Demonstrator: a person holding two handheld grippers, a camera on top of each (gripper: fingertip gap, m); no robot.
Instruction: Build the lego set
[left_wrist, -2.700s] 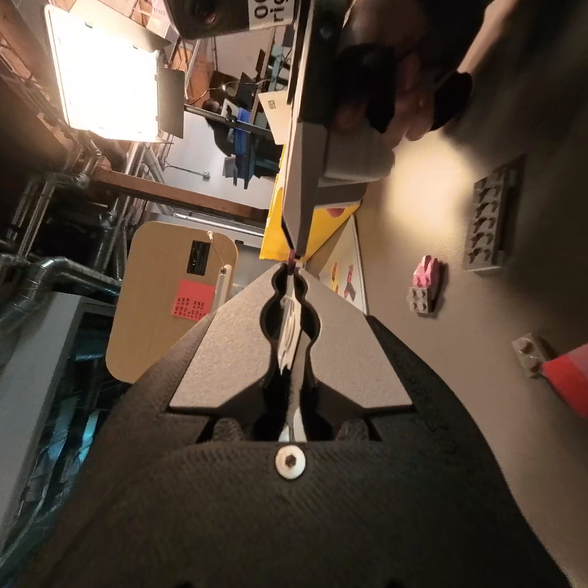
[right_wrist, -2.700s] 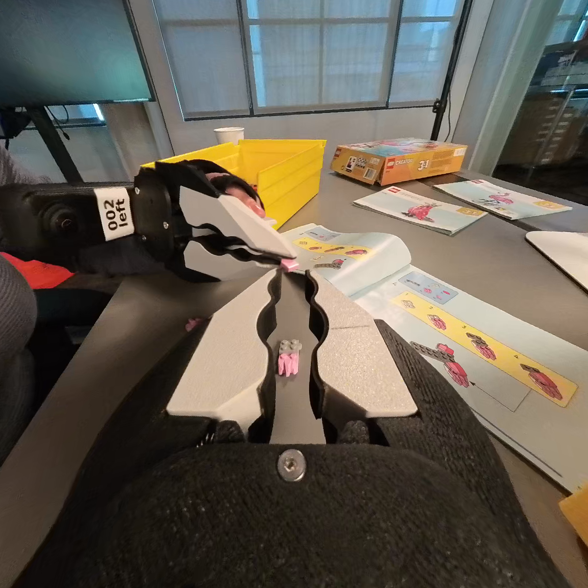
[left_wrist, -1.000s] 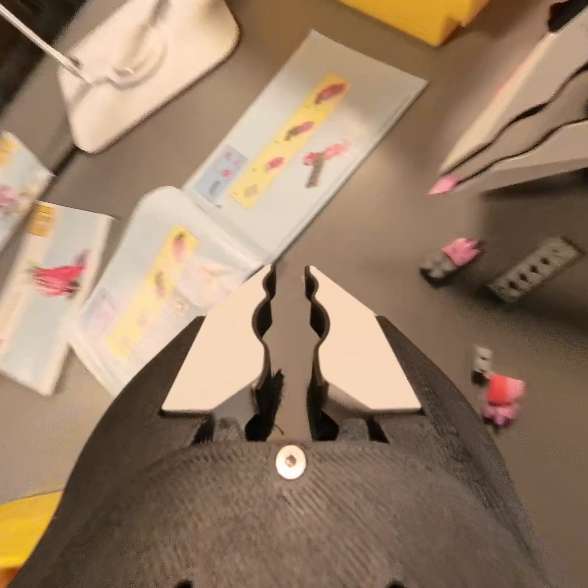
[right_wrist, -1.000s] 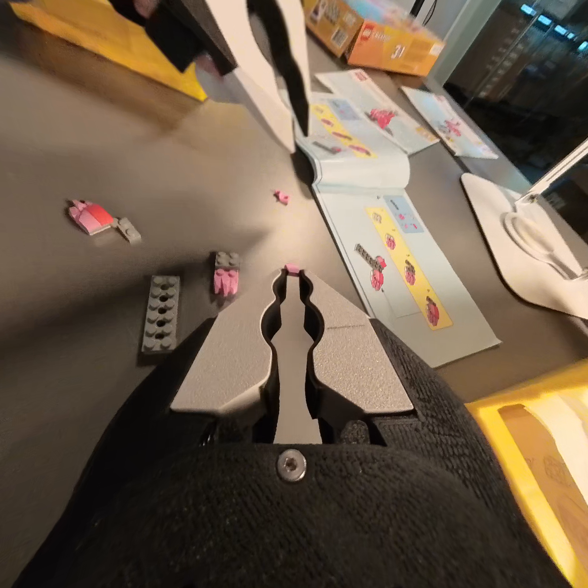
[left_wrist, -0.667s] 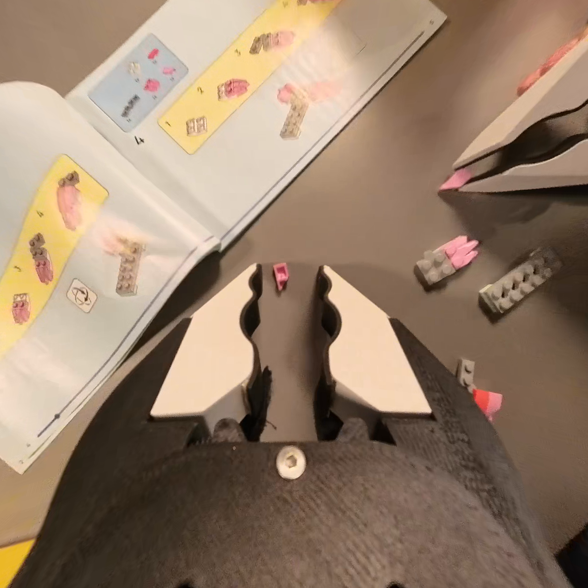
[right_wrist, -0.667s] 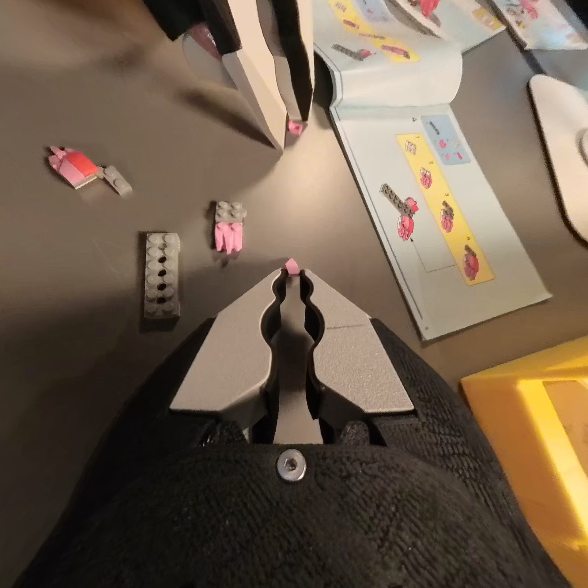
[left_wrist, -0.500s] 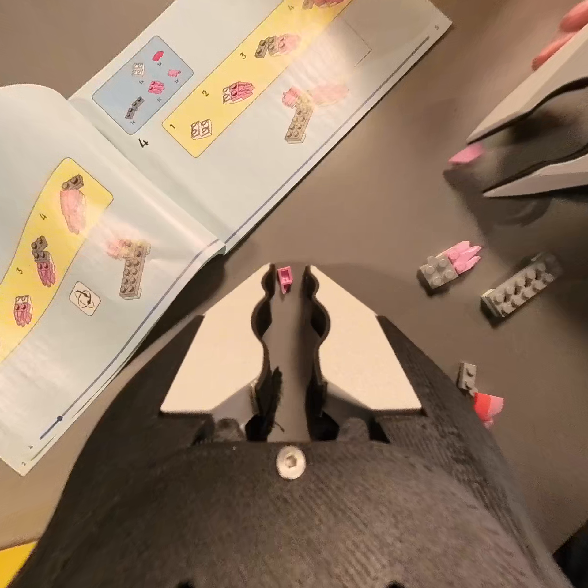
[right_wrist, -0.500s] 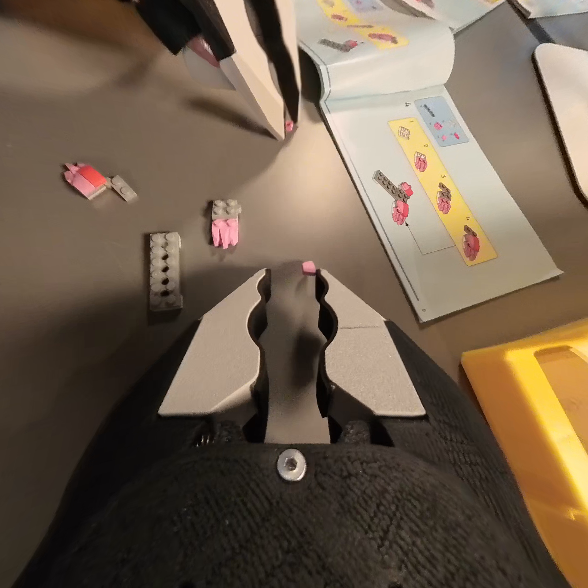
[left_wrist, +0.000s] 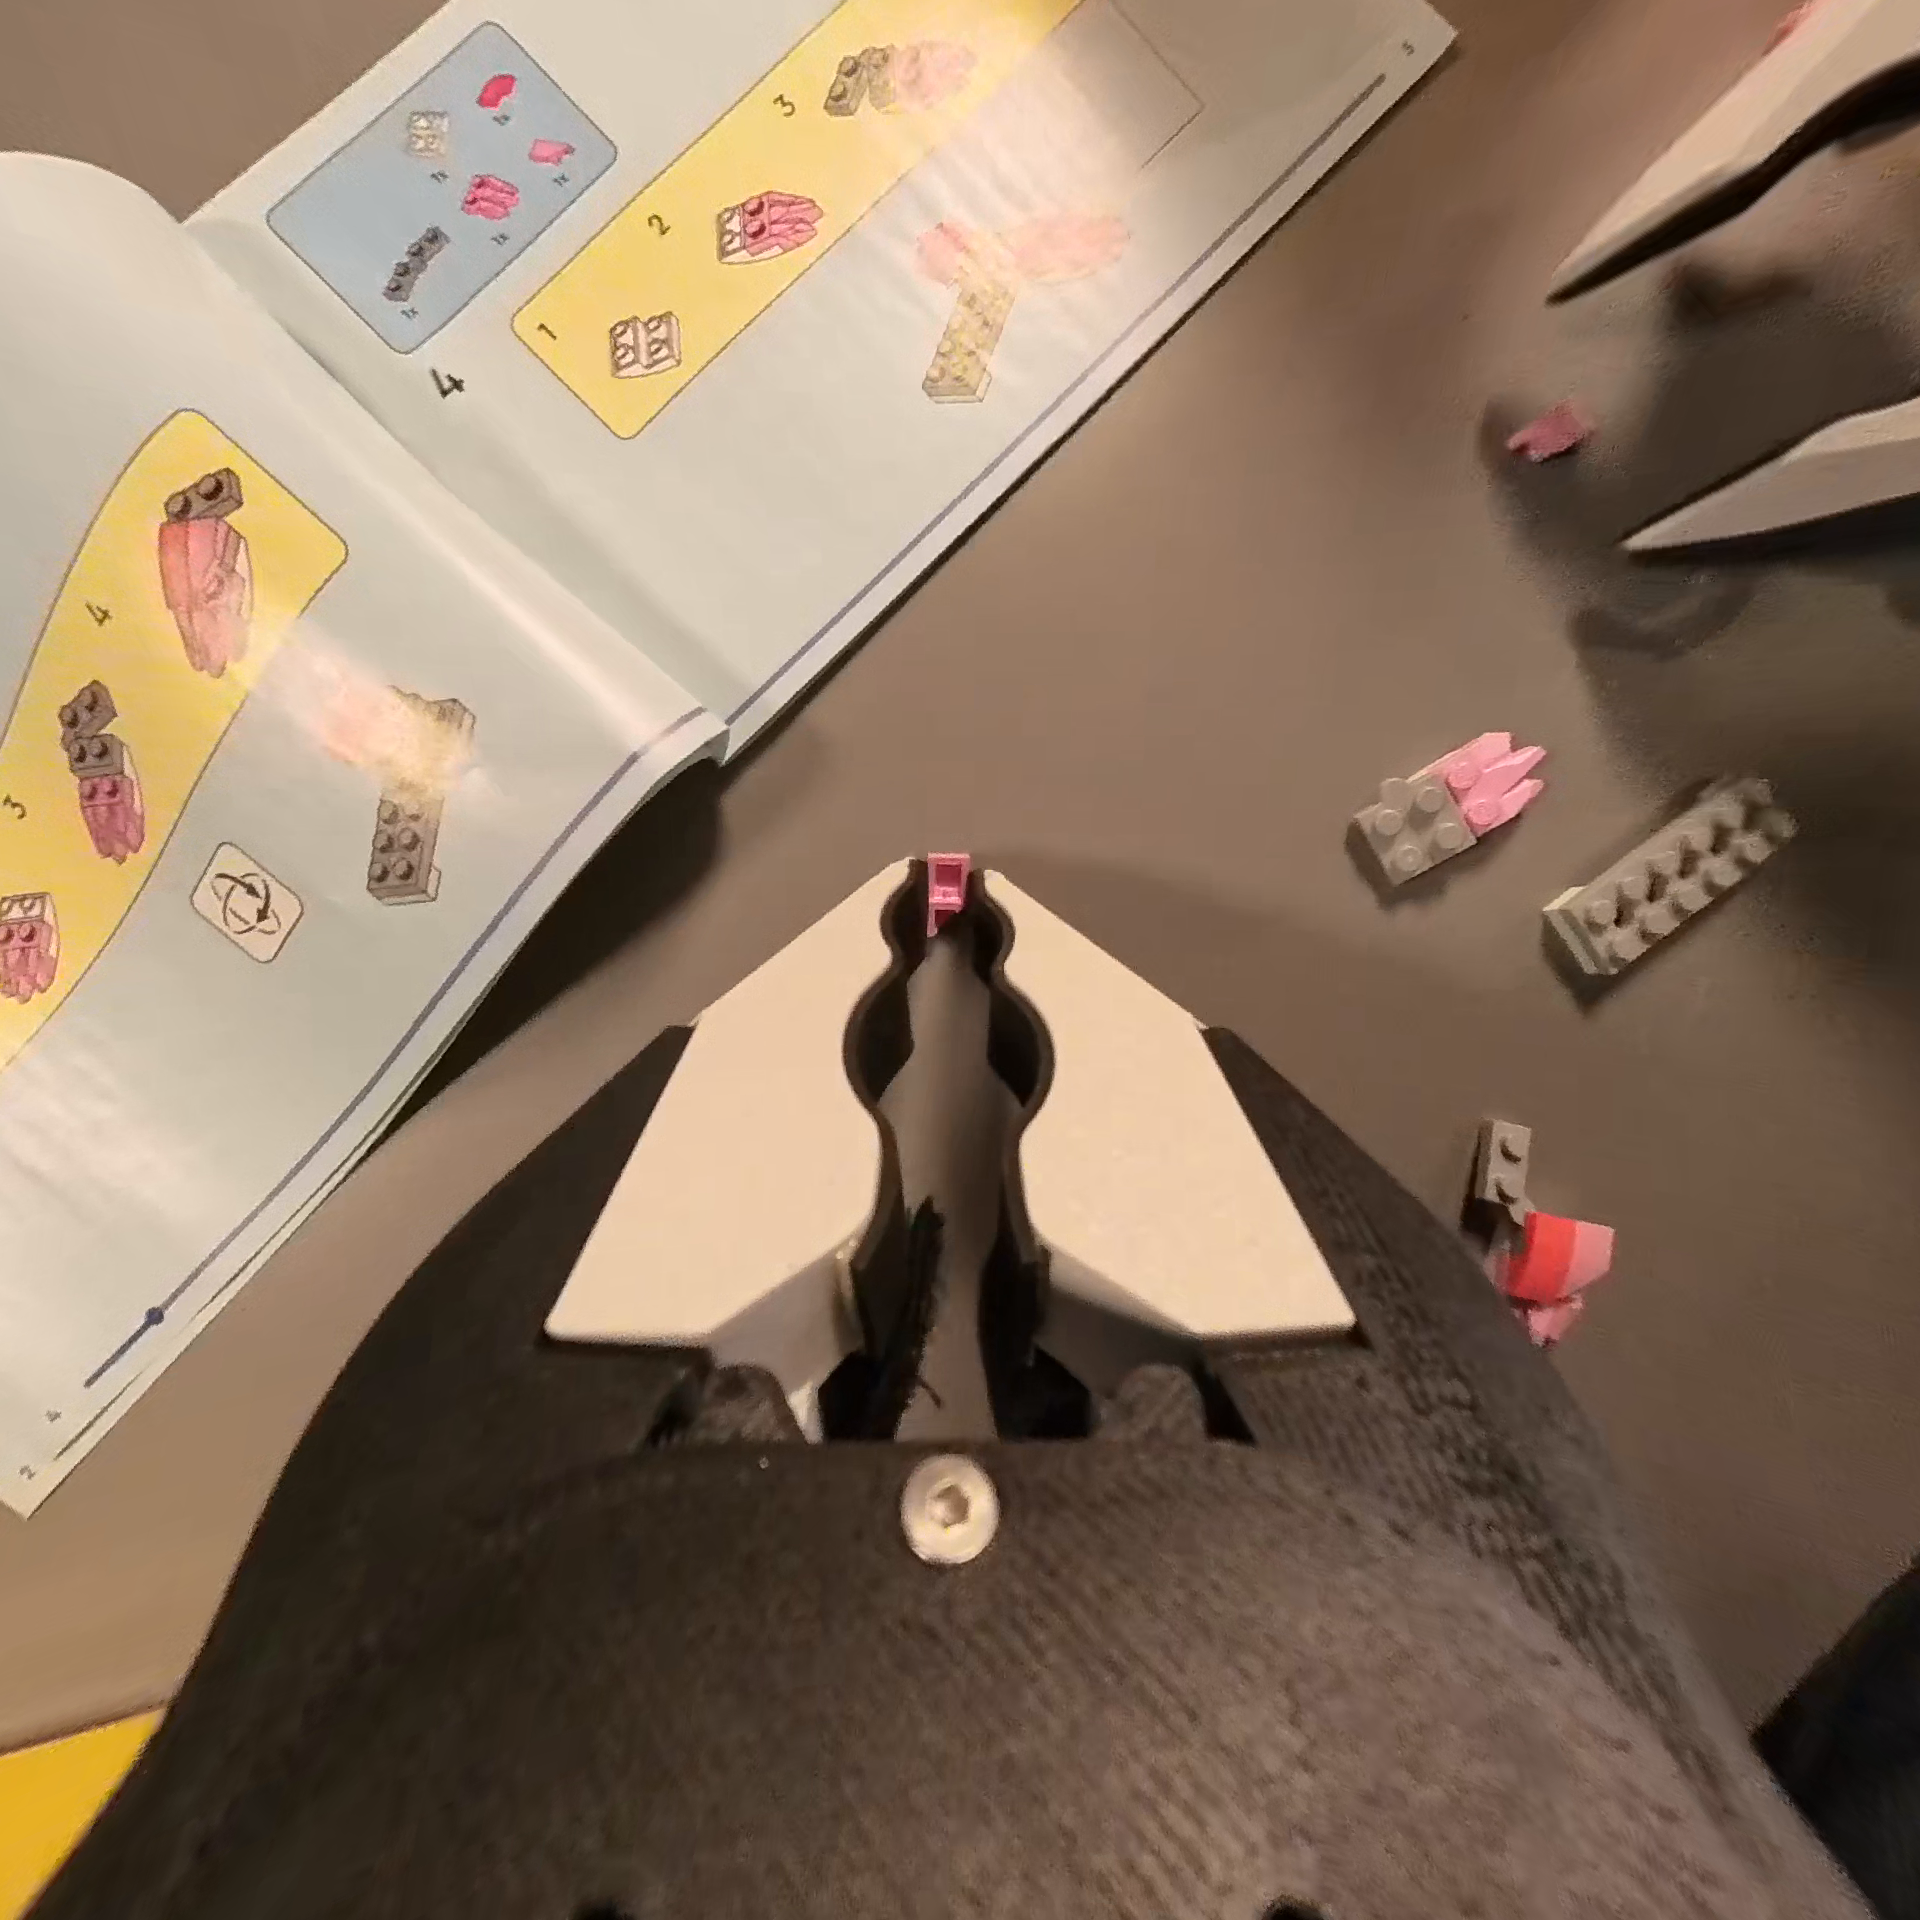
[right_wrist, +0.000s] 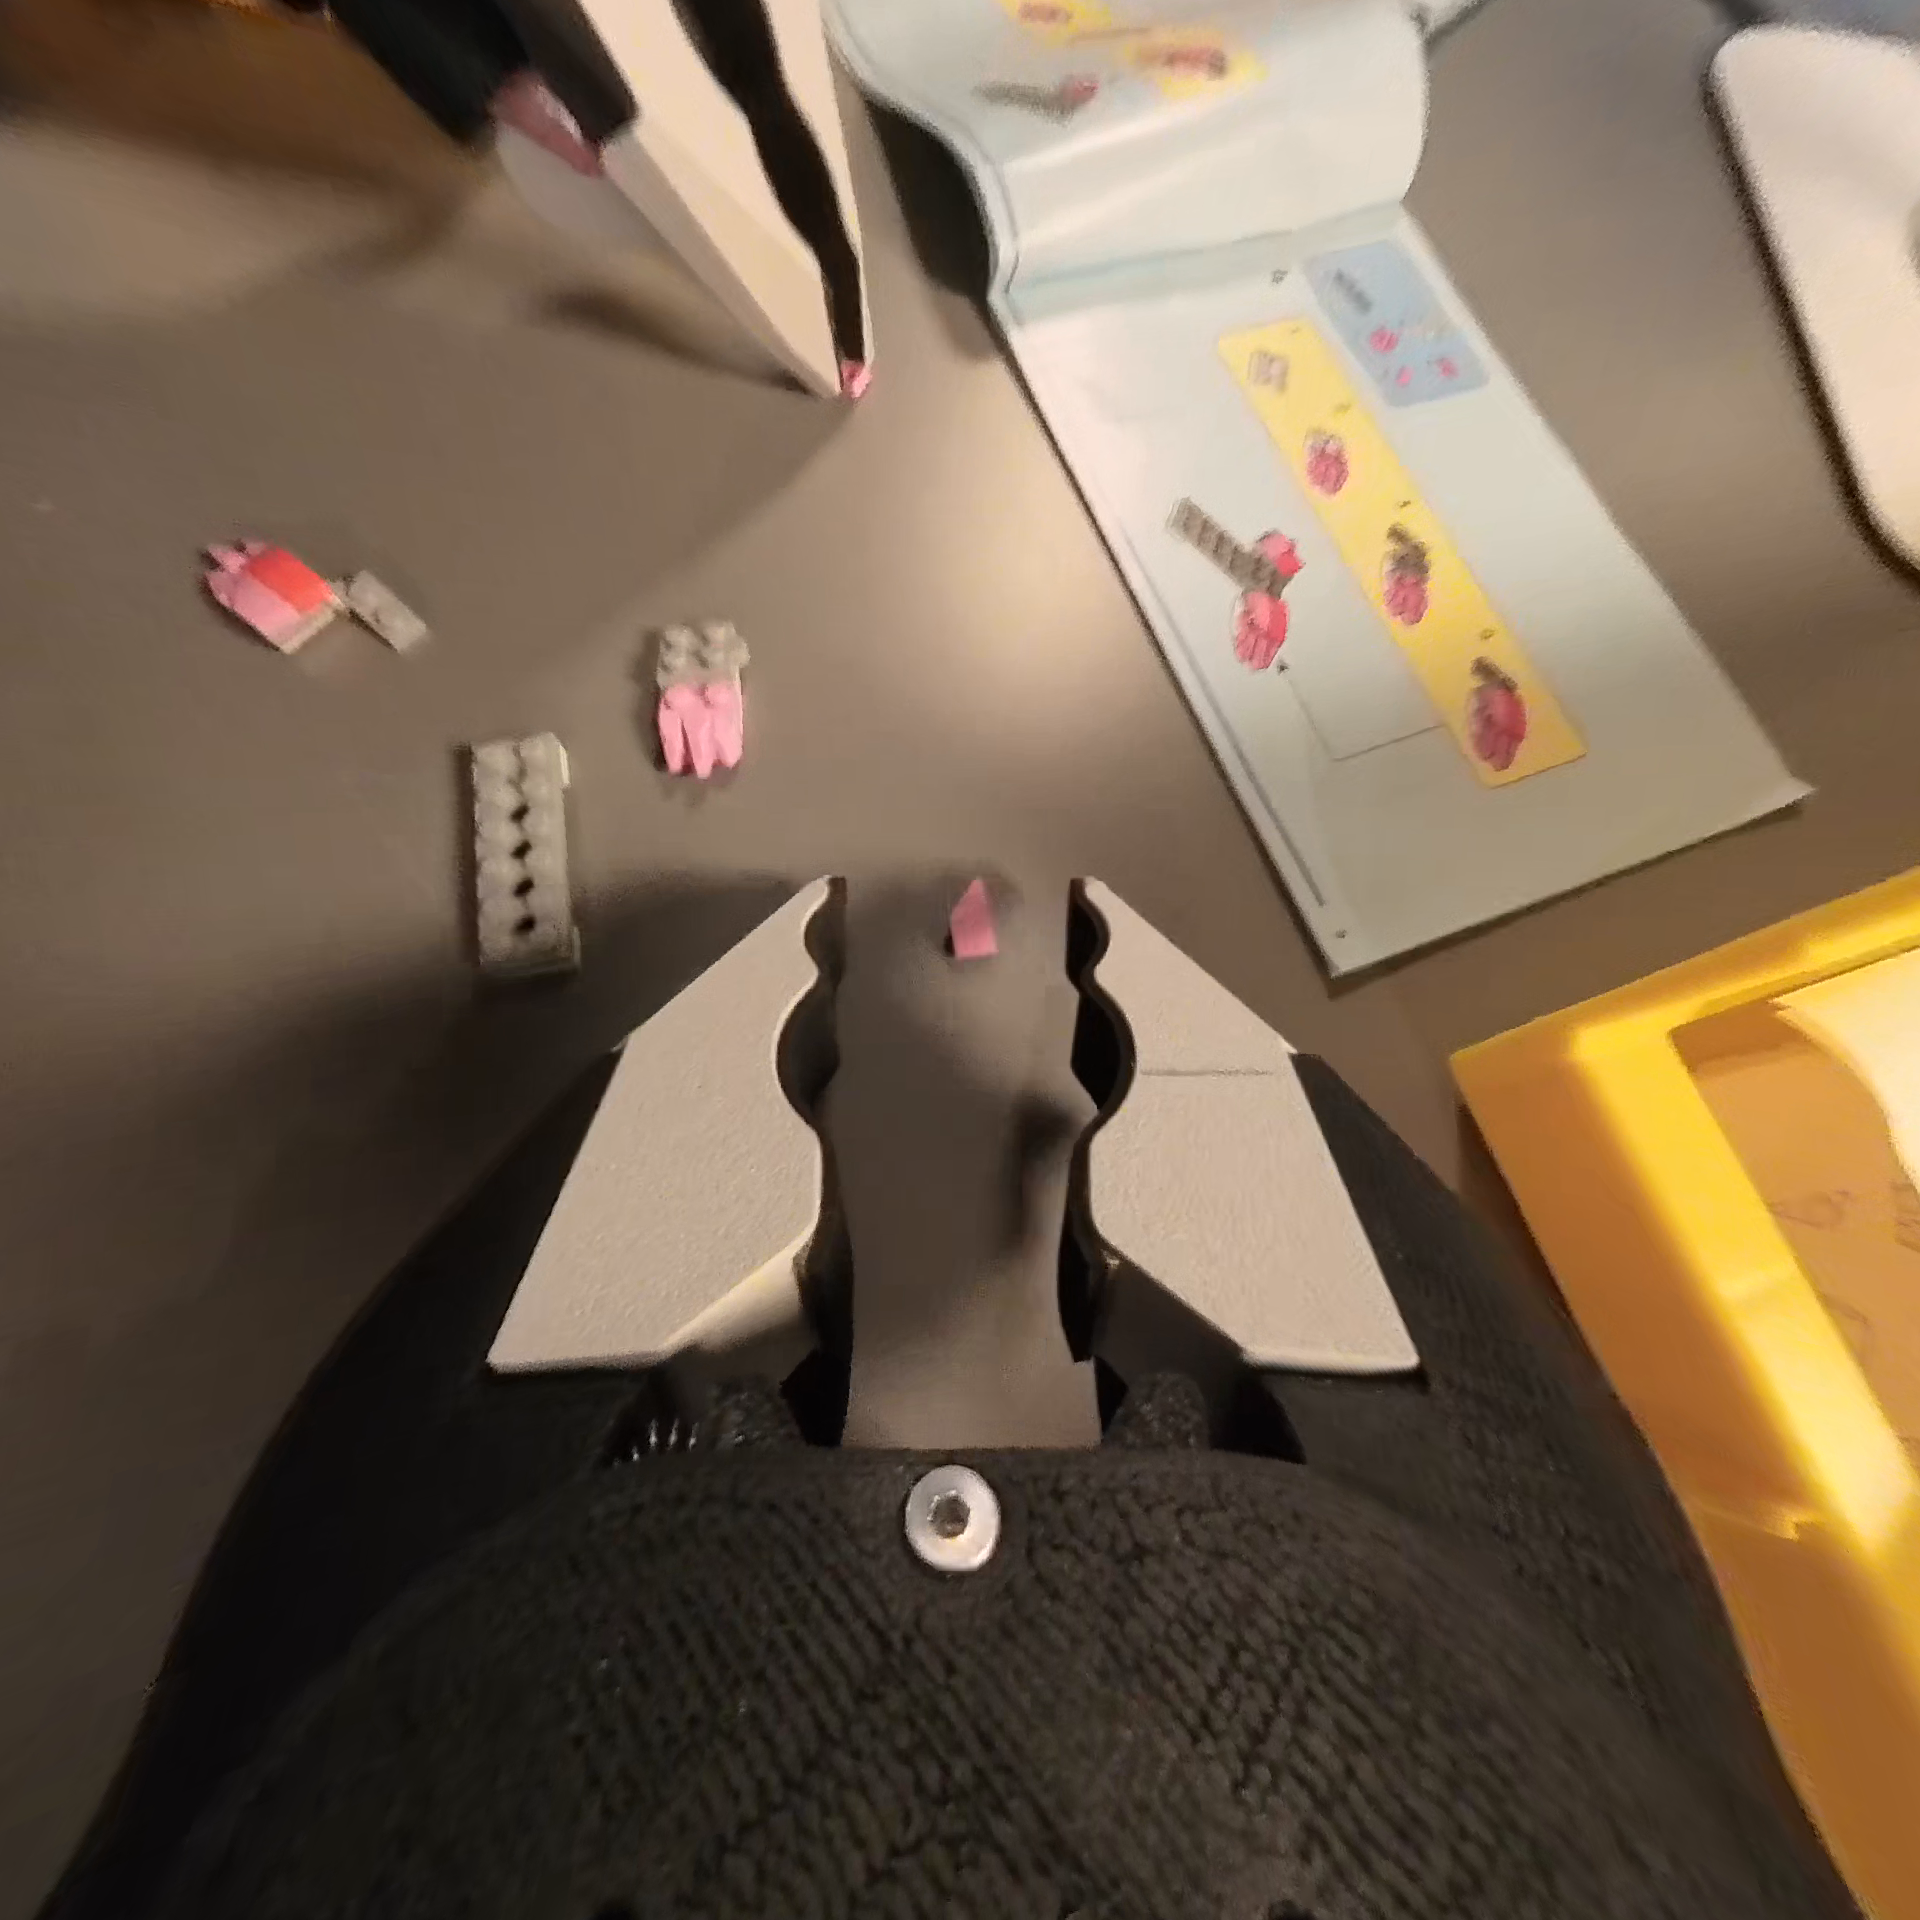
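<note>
Your left gripper (left_wrist: 948, 883) pinches a tiny pink brick (left_wrist: 948, 891) right at its fingertips — a bit that small fits only there. It sits low over the desk (left_wrist: 1143, 644), just beside the open booklet's (left_wrist: 520, 468) near edge. Your right gripper (right_wrist: 951, 914) has its fingers spread wide, and a second little pink piece (right_wrist: 971, 925) lies on the desk between them, touching neither one. The grey plate (right_wrist: 520, 852) and the pink-and-grey block (right_wrist: 701, 696) rest close by — easy to reach.
</note>
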